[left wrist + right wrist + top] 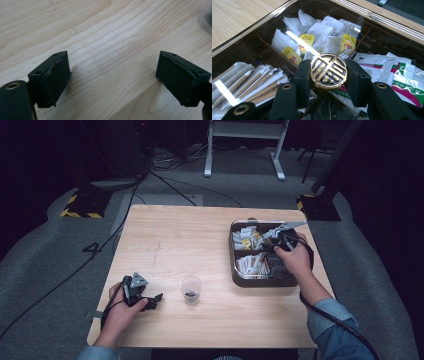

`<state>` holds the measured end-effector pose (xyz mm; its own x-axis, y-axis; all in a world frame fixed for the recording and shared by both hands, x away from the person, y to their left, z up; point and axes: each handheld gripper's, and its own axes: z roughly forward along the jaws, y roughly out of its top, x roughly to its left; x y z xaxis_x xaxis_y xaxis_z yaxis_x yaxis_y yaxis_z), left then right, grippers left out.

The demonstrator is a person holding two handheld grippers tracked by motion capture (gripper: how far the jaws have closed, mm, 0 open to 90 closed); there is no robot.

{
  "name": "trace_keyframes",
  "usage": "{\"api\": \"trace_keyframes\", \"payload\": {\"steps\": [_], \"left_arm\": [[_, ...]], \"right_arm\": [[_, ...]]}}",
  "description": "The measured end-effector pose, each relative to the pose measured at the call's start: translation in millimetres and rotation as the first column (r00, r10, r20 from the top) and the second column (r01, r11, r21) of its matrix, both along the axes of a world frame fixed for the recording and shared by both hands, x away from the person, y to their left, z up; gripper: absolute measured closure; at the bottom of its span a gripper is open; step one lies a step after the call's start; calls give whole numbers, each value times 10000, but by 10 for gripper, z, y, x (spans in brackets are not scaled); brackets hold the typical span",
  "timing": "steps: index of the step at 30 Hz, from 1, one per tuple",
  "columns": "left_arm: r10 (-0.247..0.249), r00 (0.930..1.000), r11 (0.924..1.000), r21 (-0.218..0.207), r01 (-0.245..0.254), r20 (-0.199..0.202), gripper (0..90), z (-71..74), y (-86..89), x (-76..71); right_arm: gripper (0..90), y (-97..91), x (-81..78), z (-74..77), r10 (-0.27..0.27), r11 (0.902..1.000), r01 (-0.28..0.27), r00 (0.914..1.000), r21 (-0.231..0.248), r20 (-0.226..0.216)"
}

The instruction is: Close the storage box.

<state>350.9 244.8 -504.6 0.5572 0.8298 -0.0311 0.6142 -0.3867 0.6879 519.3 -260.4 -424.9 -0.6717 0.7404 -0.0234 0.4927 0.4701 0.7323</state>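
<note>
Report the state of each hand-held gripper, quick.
Left hand-held gripper: open, nothing between its jaws, over bare table.
Right hand-held gripper: shut on the round gold knob of the box's clear lid.

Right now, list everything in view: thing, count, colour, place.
table: one, light wood, centre.
cup: one, clear, near edge of table, something dark inside.
box: one, dark brown, table's right side, divided into compartments.
knob: one, round, gold and black, between the right jaws over the box.
tea bags: many, white with yellow tags, far compartment.
paper sticks: many, white and brown, near compartment.
sachets: several, white with green and red, compartment beside them.
left gripper: one, black, on table left of cup, jaws open, empty.
right gripper: one, black, over box, jaws shut on knob.
</note>
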Motion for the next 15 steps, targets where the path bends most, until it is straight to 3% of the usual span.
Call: {"api": "trace_keyframes", "payload": {"steps": [15], "left_arm": [[-9, 10000, 10000, 4, 9, -15, 123, 1, 0, 0]], "right_arm": [[585, -35, -13, -79, 118, 9999, -118, 9999, 93, -63]]}}
